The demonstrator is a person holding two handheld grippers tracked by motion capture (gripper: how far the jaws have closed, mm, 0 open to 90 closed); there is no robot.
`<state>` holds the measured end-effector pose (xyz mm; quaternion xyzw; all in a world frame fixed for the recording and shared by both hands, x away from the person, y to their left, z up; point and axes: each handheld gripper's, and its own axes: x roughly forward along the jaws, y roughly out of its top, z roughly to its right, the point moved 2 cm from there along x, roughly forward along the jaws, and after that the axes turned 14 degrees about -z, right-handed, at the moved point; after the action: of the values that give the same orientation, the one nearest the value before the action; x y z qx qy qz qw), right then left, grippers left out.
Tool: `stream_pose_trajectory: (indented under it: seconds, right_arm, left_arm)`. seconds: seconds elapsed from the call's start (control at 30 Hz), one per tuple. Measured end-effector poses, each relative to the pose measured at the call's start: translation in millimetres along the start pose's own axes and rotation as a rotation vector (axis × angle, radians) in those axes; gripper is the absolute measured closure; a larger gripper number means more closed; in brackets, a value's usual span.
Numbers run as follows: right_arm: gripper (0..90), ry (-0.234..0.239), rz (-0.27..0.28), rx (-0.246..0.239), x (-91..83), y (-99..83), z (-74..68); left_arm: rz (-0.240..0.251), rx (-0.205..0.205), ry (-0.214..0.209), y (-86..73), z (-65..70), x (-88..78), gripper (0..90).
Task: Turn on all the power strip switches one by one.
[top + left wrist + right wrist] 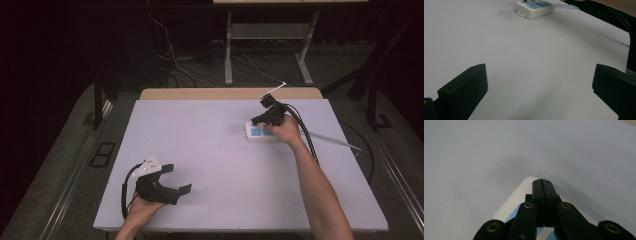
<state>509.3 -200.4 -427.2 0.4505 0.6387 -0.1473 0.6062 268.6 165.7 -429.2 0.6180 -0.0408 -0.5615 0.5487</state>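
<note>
The right gripper [260, 118] sits over the power strip [256, 132], its jaws pressed flat together with nothing between them; in the right gripper view [543, 185] the closed tips hover above the strip's white end [521, 192], with blue socket faces showing just beneath. From the centre of the table [220, 165] the strip lies out at about two o'clock, and its white cable [330, 139] trails away toward three o'clock.

It looks like a press on the strip, likely its switch or a socket face, though I cannot tell which spot the tips are aimed at. To do it well, I'd keep the jaws closed as one firm point, come straight down rather than at a slant, and push gently so the light strip doesn't skid.

The left gripper [172, 180] rests near seven o'clock, well apart, jaws spread wide [540, 82] and holding nothing. It could steady the strip's near end if it slides.
</note>
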Motion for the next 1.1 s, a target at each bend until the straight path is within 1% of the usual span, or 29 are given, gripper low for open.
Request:
stream_pose_trajectory:
  seconds: [0.07, 0.2, 0.27, 0.3, 0.33, 0.37, 0.4, 0.43, 0.47, 0.5, 0.57, 0.63, 0.7, 0.83, 0.93, 1.03, 1.1]
  right_arm:
    - [89.8, -0.008, 0.008, -0.014, 1.0, -1.7, -0.1]
    - [90.0, 0.001, 0.026, -0.01, 2.1, -4.4, 0.5]
    - [90.0, -0.003, 0.031, -0.011, 2.6, -5.5, 0.5]
    - [90.0, -0.025, 0.022, -0.028, 2.4, -5.3, -1.1]
    - [90.0, -0.025, 0.022, -0.028, 2.4, -5.3, -1.1]
    - [90.0, -0.054, 0.009, -0.044, 2.1, -4.3, -3.7]
    - [90.0, -0.054, 0.009, -0.044, 2.1, -4.3, -3.7]
    - [90.0, -0.069, 0.006, -0.05, 2.3, -4.0, -5.3]
    - [90.0, -0.073, 0.006, -0.046, 2.7, -4.0, -5.8]
    - [90.0, -0.059, 0.014, -0.031, 2.9, -4.9, -4.5]
    - [90.0, -0.051, 0.02, -0.022, 3.4, -6.0, -3.6]
    - [90.0, -0.051, 0.019, -0.026, 4.0, -6.1, -2.8]
    - [90.0, -0.038, 0.019, -0.013, 4.0, -5.9, -2.1]
    - [90.0, -0.057, 0.018, -0.027, 3.9, -5.4, -4.1]
    - [90.0, -0.052, 0.018, -0.023, 3.7, -5.4, -3.7]
    - [90.0, -0.025, 0.027, -0.013, 3.7, -6.3, -0.7]
    - [90.0, -0.016, 0.029, -0.013, 2.6, -5.6, 0.0]
  left_arm:
    - [0.0, 0.001, 0.002, 0.2, 0.0, -0.1, 0.0]
    - [-0.002, 0.006, 0.001, 0.6, 0.8, -0.3, 0.0]
    - [-0.003, 0.006, 0.001, 0.5, 1.7, 0.2, 0.0]
    - [-0.004, 0.007, 0.0, 0.5, 2.1, 0.3, 0.0]
    - [-0.005, 0.008, 0.0, 0.5, 2.3, 0.3, 0.0]
    - [-0.005, 0.009, 0.001, 0.5, 2.5, 0.4, 0.0]
    - [-0.006, 0.01, 0.004, 0.5, 2.5, 0.3, 0.0]
    - [-0.004, 0.01, 0.006, 0.6, 2.6, 0.0, 0.0]
    - [-0.002, 0.009, 0.007, 0.8, 2.6, -0.4, 0.0]
    - [0.002, 0.01, 0.01, 1.0, 2.4, -0.9, 0.0]
    - [0.009, 0.008, 0.013, 1.2, 2.2, -2.1, 0.0]
    - [0.012, 0.006, 0.014, 1.0, 2.0, -2.9, 0.0]
    - [0.01, 0.006, 0.015, 0.4, 1.6, -3.4, 0.0]
    - [0.006, 0.009, 0.011, 0.2, 1.3, -2.9, 0.0]
    - [0.001, 0.011, 0.008, 0.2, 1.1, -1.0, 0.0]
    - [-0.003, 0.009, 0.004, 0.5, 0.6, -0.1, 0.0]
    - [-0.005, 0.009, 0.006, 0.5, 0.2, 0.2, 0.0]
